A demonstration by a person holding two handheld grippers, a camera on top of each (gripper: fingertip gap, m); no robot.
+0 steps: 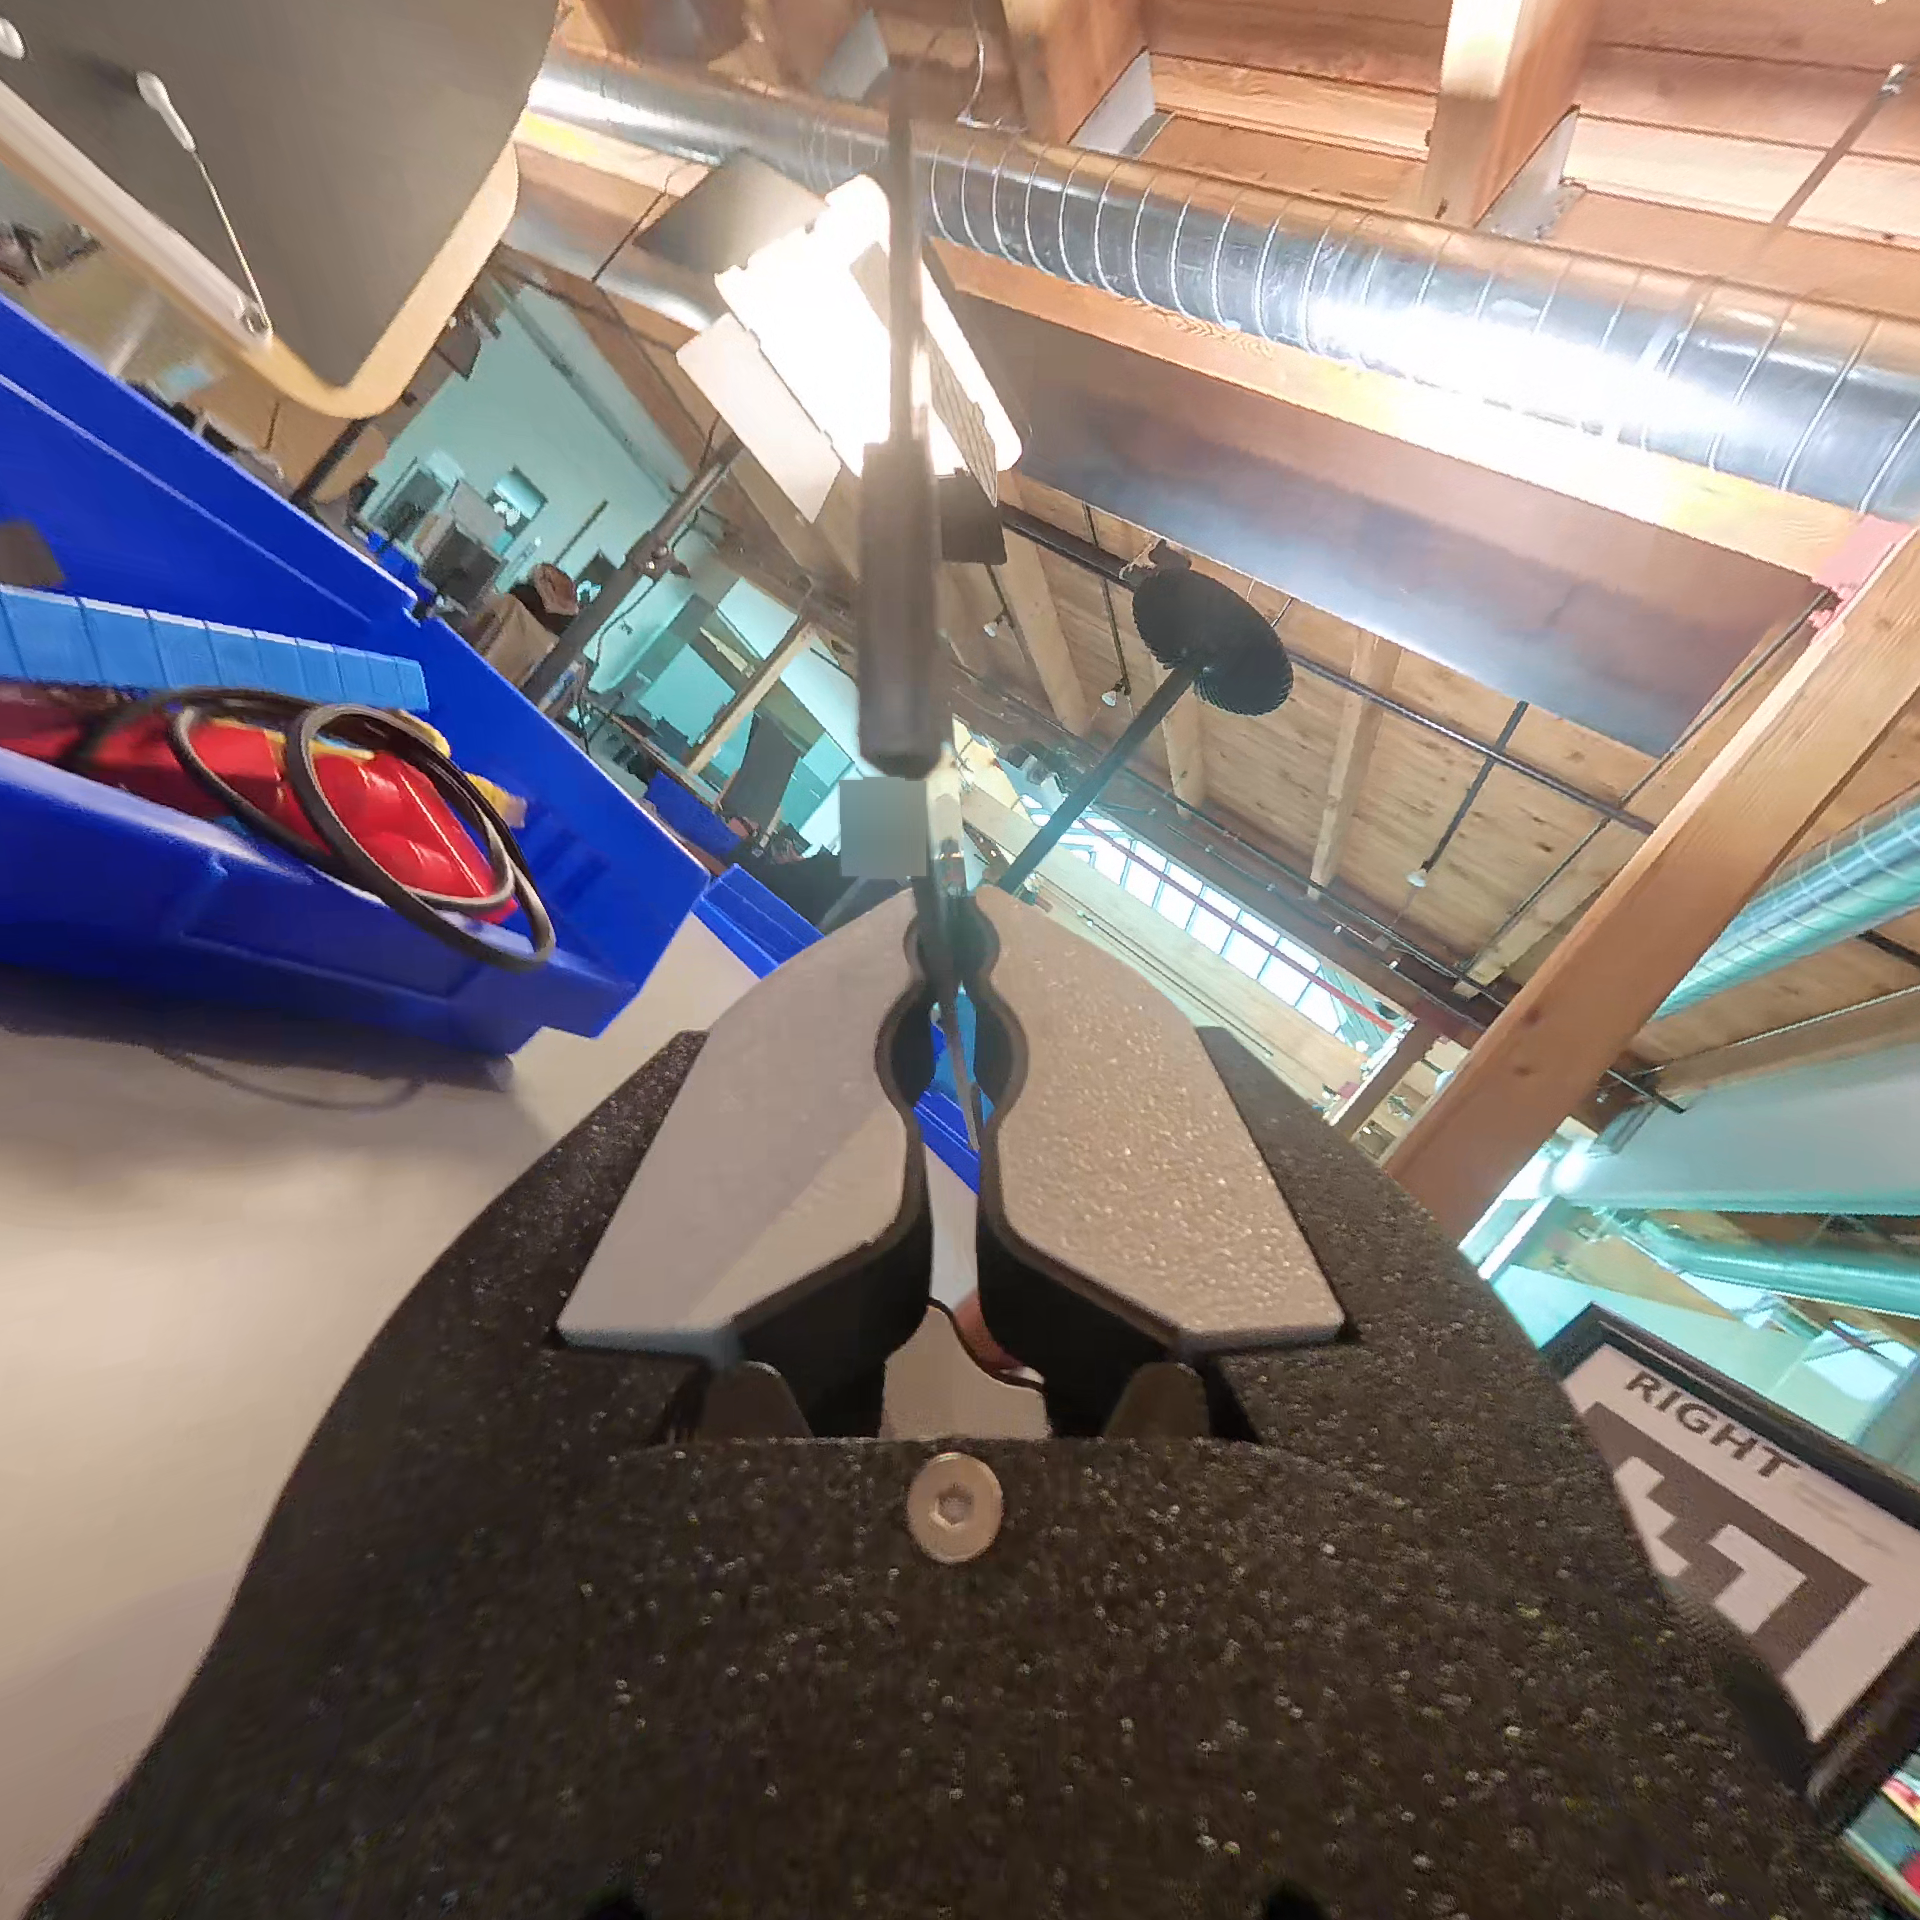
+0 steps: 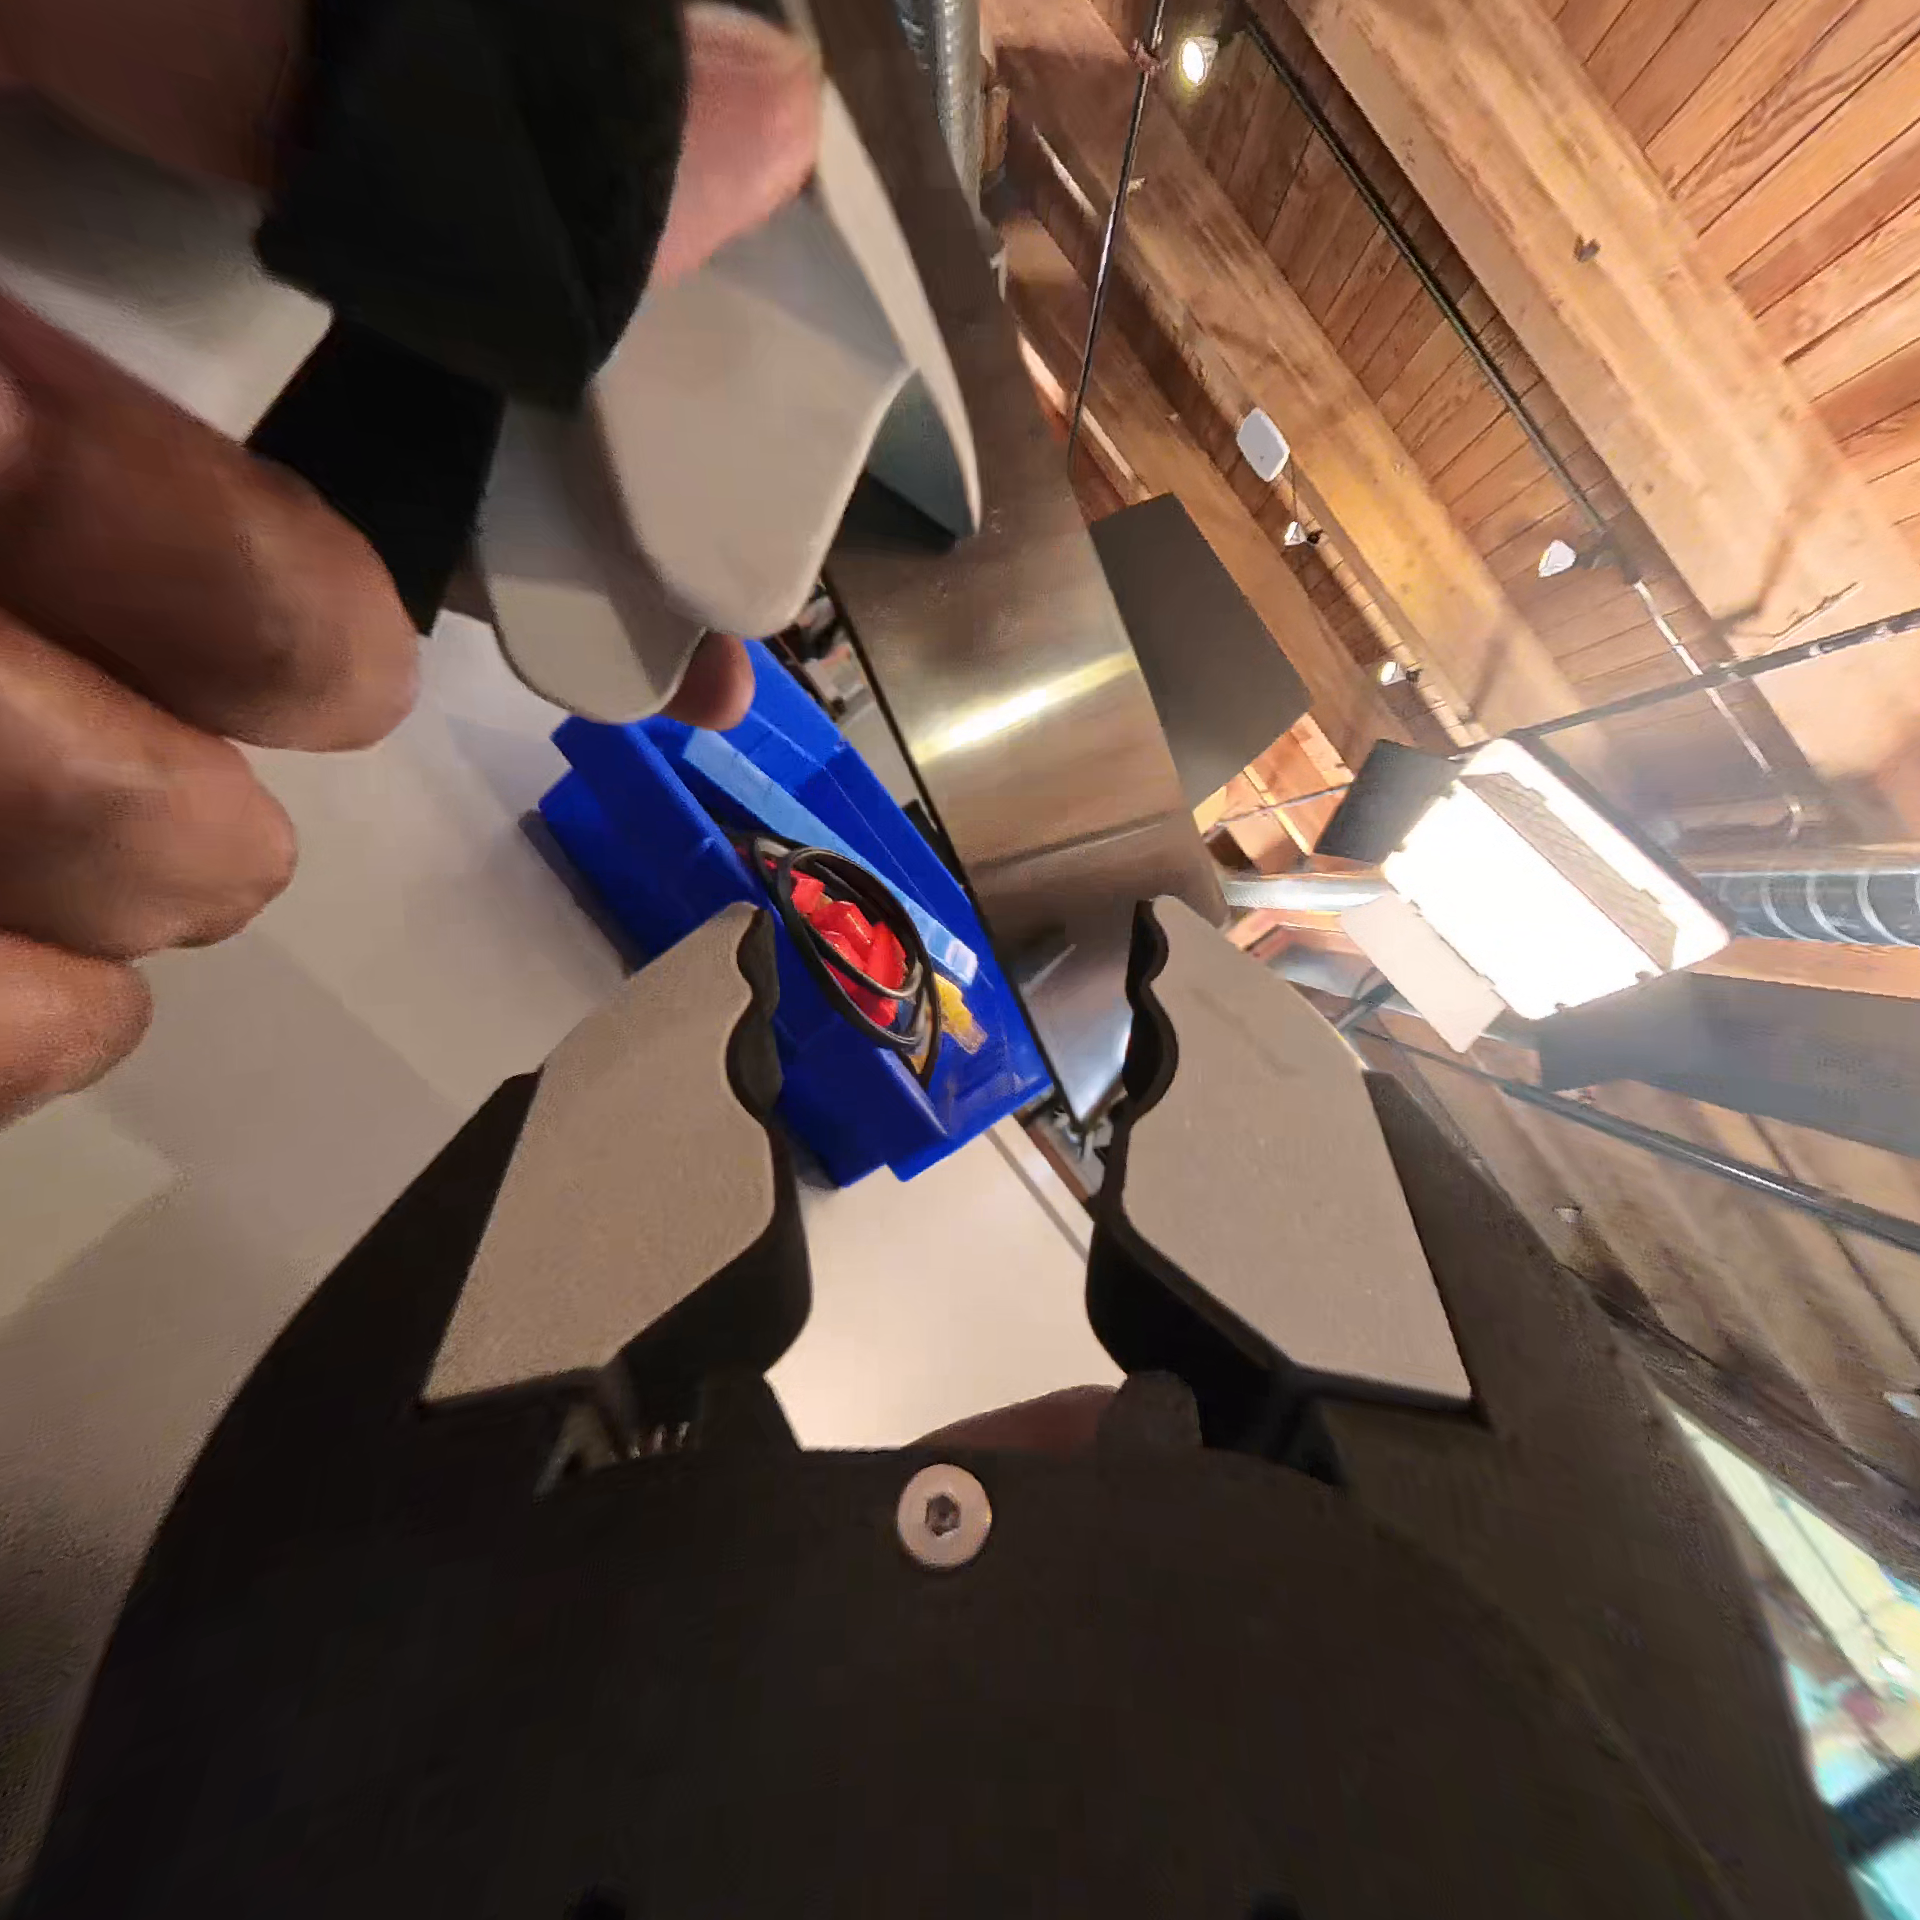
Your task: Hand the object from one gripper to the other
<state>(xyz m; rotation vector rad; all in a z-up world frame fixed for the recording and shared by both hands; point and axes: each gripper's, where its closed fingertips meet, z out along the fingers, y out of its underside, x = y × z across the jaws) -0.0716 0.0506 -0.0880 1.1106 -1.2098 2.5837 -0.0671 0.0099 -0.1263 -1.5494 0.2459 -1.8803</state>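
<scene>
Left wrist view: left gripper (image 1: 951,925), jaws closed on a thin black object (image 1: 902,613), pinched at its lower end in the notch near the fingertips. The object is a slim rod-like piece with a thicker dark body in the middle and a finer stem rising toward the ceiling; a thin wire-like tail runs down between the jaws. Its exact kind cannot be told. It stands roughly upright, leaning slightly. Far left on the grey table (image 1: 208,1247), blue bins (image 1: 312,914); the nearest holds red parts (image 1: 395,821) and black rubber rings (image 1: 416,831). Overhead, a bright lamp panel (image 1: 831,343), a silver duct (image 1: 1351,281) and timber beams. Right wrist view: right gripper (image 2: 951,977), jaws wide apart and empty, pointing toward the same blue bins (image 2: 810,997) on the table. At upper left, a hand (image 2: 156,623) grasps the body of the other gripper, blurred; the object itself cannot be made out in this view. Handling, by judgement: light, narrow and fairly stiff, though the fine stem may flex or bend under side load, and the smooth body may slip or pivot in a loose pinch. Best hold for the receiving jaws: the thicker middle body, above the left fingertips, closed firmly before the left lets go.
</scene>
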